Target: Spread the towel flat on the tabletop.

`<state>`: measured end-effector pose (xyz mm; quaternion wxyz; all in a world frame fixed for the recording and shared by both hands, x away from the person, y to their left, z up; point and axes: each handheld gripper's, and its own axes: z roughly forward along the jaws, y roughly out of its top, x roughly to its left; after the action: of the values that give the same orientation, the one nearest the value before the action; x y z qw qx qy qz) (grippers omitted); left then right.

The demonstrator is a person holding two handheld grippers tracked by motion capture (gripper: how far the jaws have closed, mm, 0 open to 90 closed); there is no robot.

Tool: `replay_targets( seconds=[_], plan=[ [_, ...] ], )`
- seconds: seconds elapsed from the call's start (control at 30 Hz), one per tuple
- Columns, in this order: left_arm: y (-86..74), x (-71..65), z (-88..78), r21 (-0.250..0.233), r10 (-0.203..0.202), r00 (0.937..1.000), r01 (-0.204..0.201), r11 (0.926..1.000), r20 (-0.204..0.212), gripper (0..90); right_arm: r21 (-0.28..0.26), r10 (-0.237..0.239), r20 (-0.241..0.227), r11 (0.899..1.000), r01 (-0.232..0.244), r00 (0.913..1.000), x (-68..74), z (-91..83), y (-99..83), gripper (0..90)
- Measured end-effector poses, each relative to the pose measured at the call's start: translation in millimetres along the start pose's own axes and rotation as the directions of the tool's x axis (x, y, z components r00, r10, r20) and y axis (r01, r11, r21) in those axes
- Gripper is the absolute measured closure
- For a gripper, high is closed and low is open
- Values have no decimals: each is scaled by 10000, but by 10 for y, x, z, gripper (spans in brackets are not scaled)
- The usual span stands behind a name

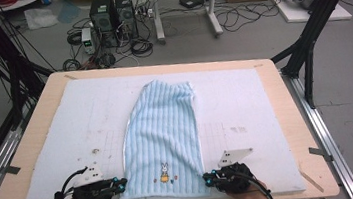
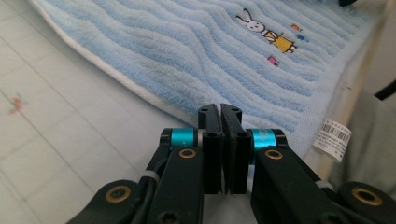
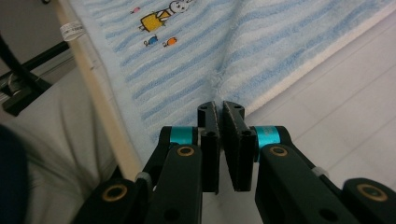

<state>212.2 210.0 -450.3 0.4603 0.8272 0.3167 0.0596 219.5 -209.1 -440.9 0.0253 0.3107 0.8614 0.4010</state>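
Both grippers, left gripper (image 1: 121,185) and right gripper (image 1: 207,179), are pinching the near corners of the blue striped bunny towel (image 1: 163,131) lying mid-mat, jaws clamped tight, so I'm probably folding it.

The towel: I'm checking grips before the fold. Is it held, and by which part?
Yes. The left gripper and right gripper are each shut on a near corner of the towel.

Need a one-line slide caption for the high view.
Both grippers, left and right, shut at the near corners of a blue striped towel on a white mat.
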Motion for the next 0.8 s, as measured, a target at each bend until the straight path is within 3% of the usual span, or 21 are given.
replay_targets(
  seconds=[0.13,0.2,0.3,0.37,0.47,0.5,0.57,0.7,0.8],
  plan=[
    [-62,-98,-78,28,185,9984,-187,9998,525,868,207,-88,-273,9997,93,9996,108,-60,-70,851],
    [-78,-116,-95,-102,208,9976,-202,9997,663,847,48,-68,-230,10000,69,9997,132,-91,-75,778],
    [-18,-38,-90,-592,-198,9996,187,9981,-188,607,-616,379,124,9974,-371,9992,76,-84,-3,657],
    [63,35,-112,-1069,-378,9976,314,9938,-588,550,-937,541,411,9943,-501,9977,28,-39,69,612],
    [161,124,-130,-1499,-591,9938,445,9877,-946,507,-1191,518,844,9920,-415,9951,-42,75,202,556],
    [259,220,-133,-1827,-790,9897,563,9816,-1192,506,-1186,489,943,9922,-376,9943,-58,120,252,547],
    [345,304,-122,-2121,-1014,9868,730,9745,-1261,495,-1061,349,1038,9941,-239,9940,-76,209,350,544],
    [469,441,-68,-2392,-1196,9835,847,9673,-1355,495,-909,-119,924,9957,203,9957,-64,371,528,565],
    [520,535,-16,-2405,-1233,9819,862,9668,-1438,495,-792,-159,678,9966,213,9976,-69,508,614,610]
  ],
)
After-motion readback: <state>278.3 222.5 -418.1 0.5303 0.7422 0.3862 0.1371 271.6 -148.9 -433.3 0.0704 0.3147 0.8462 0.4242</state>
